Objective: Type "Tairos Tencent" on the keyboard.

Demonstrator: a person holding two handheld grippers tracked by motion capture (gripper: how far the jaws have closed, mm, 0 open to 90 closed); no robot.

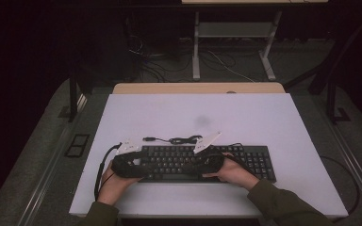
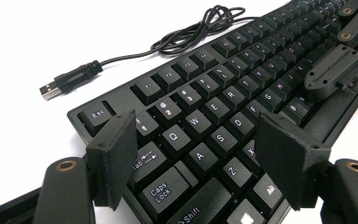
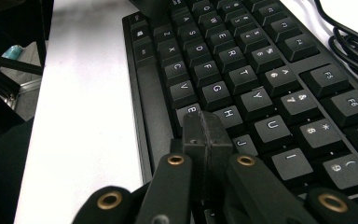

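Nearest the person, both hands come in over the table's [image 1: 122, 110] near edge, each holding a gripper above a black keyboard [image 1: 257, 160]. That keyboard lies flat near the near edge, its long side along that edge, a little right of the middle. At the keyboard's left end, the left gripper [image 2: 196, 158] hovers with its jaws spread apart, nothing between them but air above the Q, A, S and Z keys. Toward the middle of the keyboard, the right gripper [image 3: 208, 133] has its jaws pressed together on nothing, the tips low over the keys around B and H; whether they touch a key I cannot tell. Just beyond the keyboard's far edge, its black cable [image 1: 179, 140] lies bunched on the table, ending in a USB plug [image 2: 51, 91] lying free on the white surface.
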